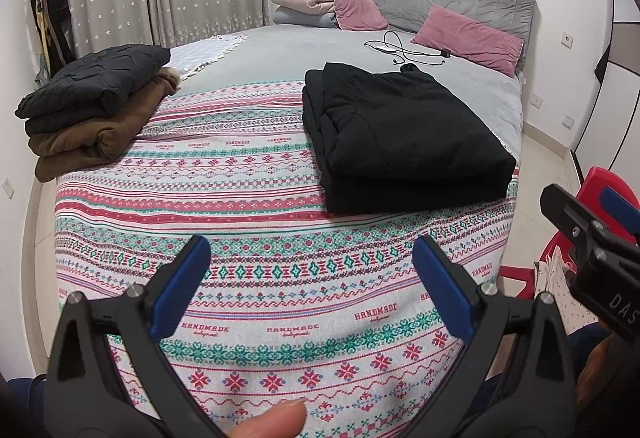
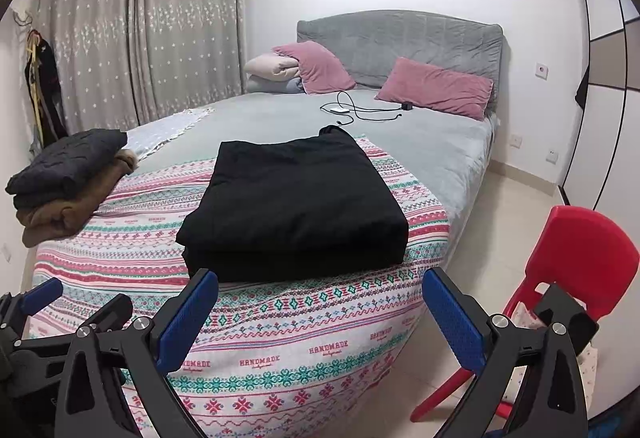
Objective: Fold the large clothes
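Left gripper [image 1: 312,278]: black plastic frame, triangular cut-outs in arms, silver screw heads at finger joints, blue ribbed pads [image 1: 182,286] on fingers. Right gripper [image 2: 320,318]: same build, black arms, silver screws, blue textured pads [image 2: 188,322]. White letters "DAS" on black body of right gripper, seen beside left gripper. Fingertip [image 1: 272,420] below left gripper's frame.

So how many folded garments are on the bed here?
3. A black one lies alone on the patterned blanket; a dark grey one sits on a brown one at the left edge. Others may be hidden in that stack.
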Demonstrator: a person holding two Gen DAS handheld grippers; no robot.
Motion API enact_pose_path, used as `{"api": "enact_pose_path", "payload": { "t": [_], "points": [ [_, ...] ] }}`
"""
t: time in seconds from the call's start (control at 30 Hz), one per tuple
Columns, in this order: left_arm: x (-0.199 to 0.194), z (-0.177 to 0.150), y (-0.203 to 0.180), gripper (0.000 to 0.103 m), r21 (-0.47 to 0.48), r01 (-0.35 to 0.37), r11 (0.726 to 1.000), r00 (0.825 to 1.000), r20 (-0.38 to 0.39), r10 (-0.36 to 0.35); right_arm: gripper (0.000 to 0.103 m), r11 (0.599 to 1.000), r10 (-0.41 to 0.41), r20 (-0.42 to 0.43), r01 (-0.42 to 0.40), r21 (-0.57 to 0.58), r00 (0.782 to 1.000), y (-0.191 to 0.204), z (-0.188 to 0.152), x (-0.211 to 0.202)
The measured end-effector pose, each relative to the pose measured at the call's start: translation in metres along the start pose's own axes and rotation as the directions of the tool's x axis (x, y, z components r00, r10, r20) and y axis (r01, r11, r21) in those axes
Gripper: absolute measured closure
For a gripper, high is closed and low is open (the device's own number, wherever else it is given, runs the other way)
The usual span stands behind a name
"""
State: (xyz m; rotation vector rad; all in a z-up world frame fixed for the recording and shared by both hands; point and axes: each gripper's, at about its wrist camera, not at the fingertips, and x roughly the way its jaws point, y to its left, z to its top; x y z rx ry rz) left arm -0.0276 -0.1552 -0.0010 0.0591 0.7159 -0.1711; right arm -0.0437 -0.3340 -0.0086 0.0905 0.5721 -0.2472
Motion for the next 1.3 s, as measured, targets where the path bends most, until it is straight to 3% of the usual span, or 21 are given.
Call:
{"api": "enact_pose_path", "payload": {
  "t": [1.3],
  "points": [
    [-0.0041, -0.0004, 0.0042, 0.002, 0.006, 0.016, 1.0, 1.0, 0.012, -0.016, 0.0, 1.0, -0.007, 0.004, 0.008, -0.007, 1.0, 0.0021, -0.0008, -0.0018]
  ]
}}
